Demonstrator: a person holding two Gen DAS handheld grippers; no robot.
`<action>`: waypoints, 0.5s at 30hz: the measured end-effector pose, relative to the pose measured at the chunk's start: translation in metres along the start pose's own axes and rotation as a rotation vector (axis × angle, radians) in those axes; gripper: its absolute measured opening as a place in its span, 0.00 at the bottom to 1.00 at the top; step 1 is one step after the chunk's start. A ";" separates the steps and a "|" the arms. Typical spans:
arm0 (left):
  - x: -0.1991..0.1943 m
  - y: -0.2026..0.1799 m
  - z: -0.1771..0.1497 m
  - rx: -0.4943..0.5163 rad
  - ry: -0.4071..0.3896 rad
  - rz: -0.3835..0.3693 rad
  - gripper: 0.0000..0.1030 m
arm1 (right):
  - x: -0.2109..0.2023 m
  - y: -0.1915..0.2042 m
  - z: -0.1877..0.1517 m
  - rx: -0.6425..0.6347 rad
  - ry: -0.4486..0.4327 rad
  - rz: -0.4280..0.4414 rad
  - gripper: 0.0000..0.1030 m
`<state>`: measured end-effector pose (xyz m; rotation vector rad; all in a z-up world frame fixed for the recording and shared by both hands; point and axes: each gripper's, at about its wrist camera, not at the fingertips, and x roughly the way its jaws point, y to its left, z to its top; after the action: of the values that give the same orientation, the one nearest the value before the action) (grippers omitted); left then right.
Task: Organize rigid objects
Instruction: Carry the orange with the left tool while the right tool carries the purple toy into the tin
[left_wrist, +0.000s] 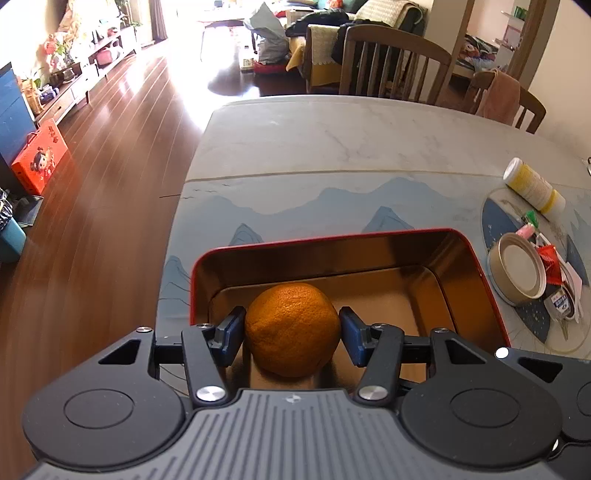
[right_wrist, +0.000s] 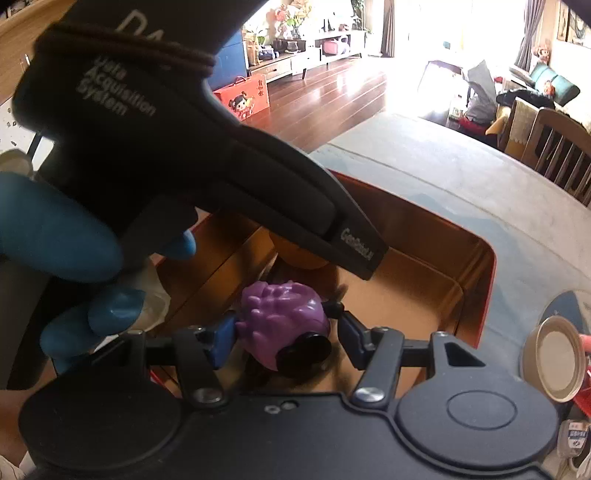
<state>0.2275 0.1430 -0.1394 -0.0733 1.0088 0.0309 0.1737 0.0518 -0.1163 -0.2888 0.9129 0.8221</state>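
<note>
Your left hand-held gripper (left_wrist: 291, 332) tilts steeply down over the red tin (left_wrist: 480, 266) on the bench (left_wrist: 332, 140), its blue pads pressed on both sides of the orange (left_wrist: 291, 328) above the tin's gold floor. Your right hand-held gripper (right_wrist: 286, 332), angled down likewise, clamps the purple toy (right_wrist: 284, 314) half-wide inside the same tin. Your blue-gloved hand (right_wrist: 55, 236) grips the left device's handle.
</note>
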 end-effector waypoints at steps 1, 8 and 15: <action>0.000 -0.002 0.000 0.008 -0.001 0.006 0.53 | 0.001 0.000 0.001 0.001 0.004 -0.005 0.56; 0.002 -0.006 0.000 0.018 0.012 0.004 0.53 | 0.004 0.002 0.009 0.008 0.019 -0.015 0.58; -0.005 -0.005 0.002 0.002 -0.011 -0.011 0.54 | 0.005 -0.003 0.015 0.024 0.000 -0.030 0.62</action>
<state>0.2272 0.1380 -0.1341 -0.0768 0.9969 0.0205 0.1857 0.0603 -0.1115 -0.2811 0.9156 0.7833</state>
